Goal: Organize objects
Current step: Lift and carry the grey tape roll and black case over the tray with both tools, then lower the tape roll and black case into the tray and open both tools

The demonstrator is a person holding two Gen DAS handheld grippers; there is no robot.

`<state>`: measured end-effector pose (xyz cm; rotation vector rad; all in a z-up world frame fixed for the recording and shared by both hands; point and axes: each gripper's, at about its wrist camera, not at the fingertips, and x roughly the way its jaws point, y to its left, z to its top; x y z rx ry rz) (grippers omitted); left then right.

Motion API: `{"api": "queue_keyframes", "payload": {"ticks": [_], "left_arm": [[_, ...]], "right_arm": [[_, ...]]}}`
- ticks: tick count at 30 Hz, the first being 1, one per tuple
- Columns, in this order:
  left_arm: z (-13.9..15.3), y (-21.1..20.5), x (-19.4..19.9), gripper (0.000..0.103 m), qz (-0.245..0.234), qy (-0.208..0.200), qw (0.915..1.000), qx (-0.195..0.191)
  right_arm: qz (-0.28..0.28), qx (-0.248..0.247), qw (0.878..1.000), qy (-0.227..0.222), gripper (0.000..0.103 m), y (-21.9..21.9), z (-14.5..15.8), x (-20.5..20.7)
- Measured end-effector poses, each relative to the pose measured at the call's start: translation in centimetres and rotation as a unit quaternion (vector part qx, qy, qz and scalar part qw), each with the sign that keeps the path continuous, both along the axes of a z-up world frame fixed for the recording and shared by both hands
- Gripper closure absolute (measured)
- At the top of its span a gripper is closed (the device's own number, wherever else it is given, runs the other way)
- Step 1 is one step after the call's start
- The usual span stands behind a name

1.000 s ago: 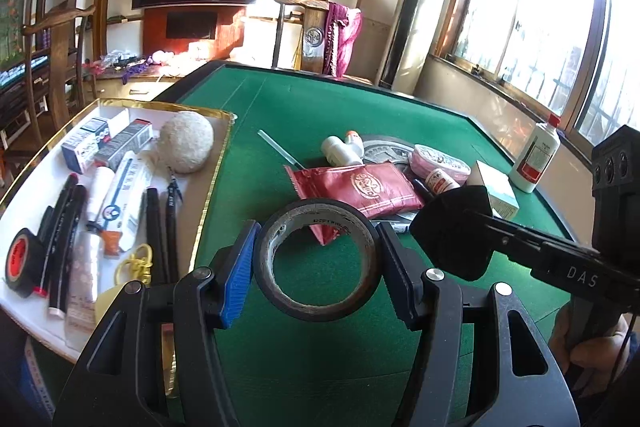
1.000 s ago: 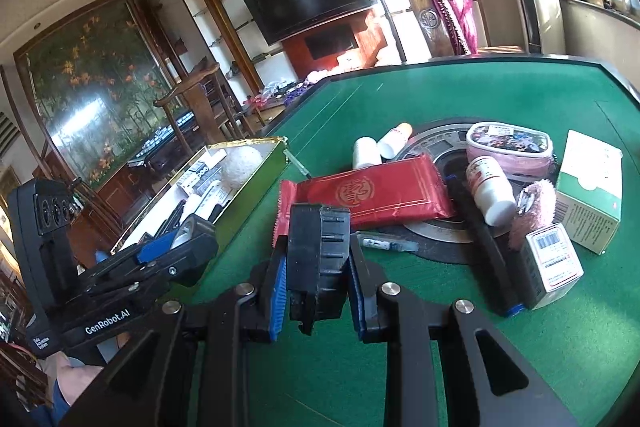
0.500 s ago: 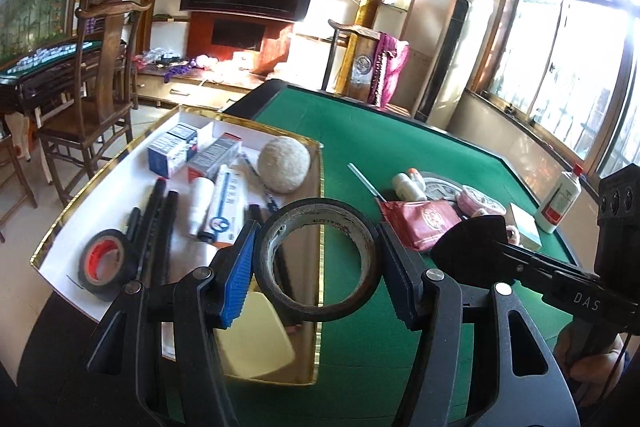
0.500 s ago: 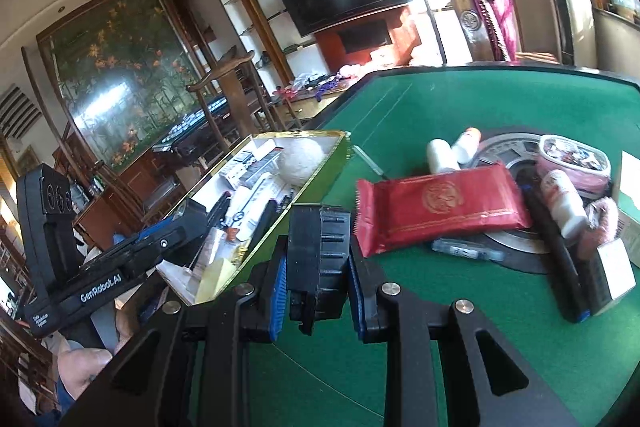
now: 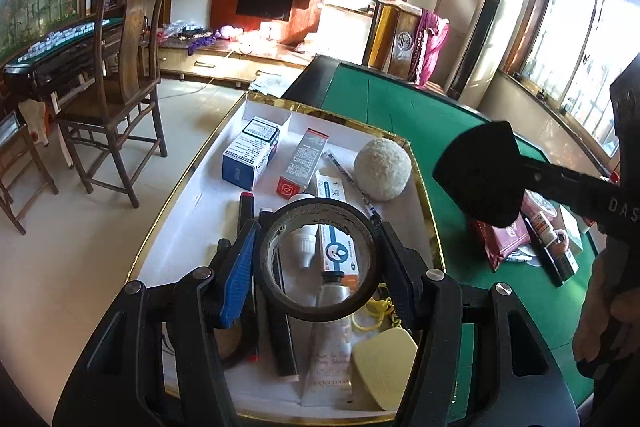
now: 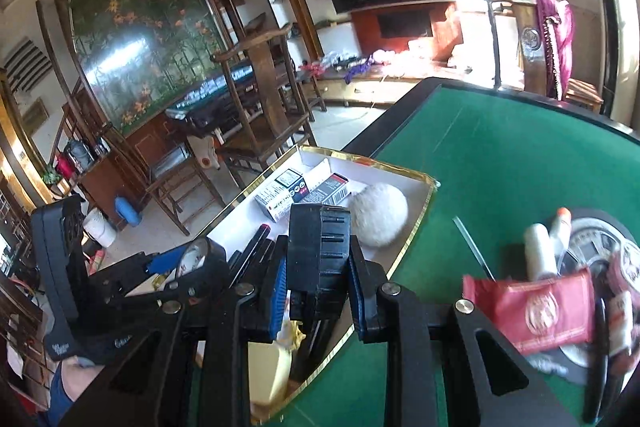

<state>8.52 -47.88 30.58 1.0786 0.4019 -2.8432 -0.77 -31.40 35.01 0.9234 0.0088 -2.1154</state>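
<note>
My left gripper [image 5: 316, 259] is shut on a black tape roll [image 5: 280, 291], held upright over the near half of the gold-rimmed white tray [image 5: 426, 195]. Through the roll's hole I see a white tube lying in the tray. My right gripper [image 6: 318, 267] is shut on a black ribbed block [image 6: 320, 247] and hangs above the tray's [image 6: 420, 223] near right rim. The tray holds a blue-white box [image 5: 250, 153], a red-white box [image 5: 304, 161], a white fluffy ball [image 5: 382, 169], pens and a yellow sponge [image 5: 382, 363]. The left gripper [image 6: 176, 263] shows left of the right one.
The green felt table [image 6: 520, 155] carries a pile at the right: a red packet [image 6: 532, 311], two small white bottles [image 6: 538, 247] and a dark pen [image 6: 598, 347]. A wooden chair [image 5: 124, 99] stands on the floor left of the tray.
Both grippers have swung left from over the green felt to over the tray, each keeping its load. The pile of loose items has slid to the right of both views.
</note>
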Motion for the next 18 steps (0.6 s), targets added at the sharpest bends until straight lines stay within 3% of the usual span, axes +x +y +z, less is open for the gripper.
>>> {"api": "queue_keyframes", "payload": {"ticks": [9,18], "left_arm": [[-1.8,-2.5,-3.5,0.045,0.019,-0.039,0.9988,0.022],[-2.8,-3.0,-5.0,0.045,0.021,-0.057,0.9979,0.023]], "right_arm": [[-0.024,0.028,0.998,-0.052,0.078,-6.7,-3.5,-5.6],[-0.041,0.012,0.994,-0.102,0.078,-8.3,-6.2,-8.5]]}}
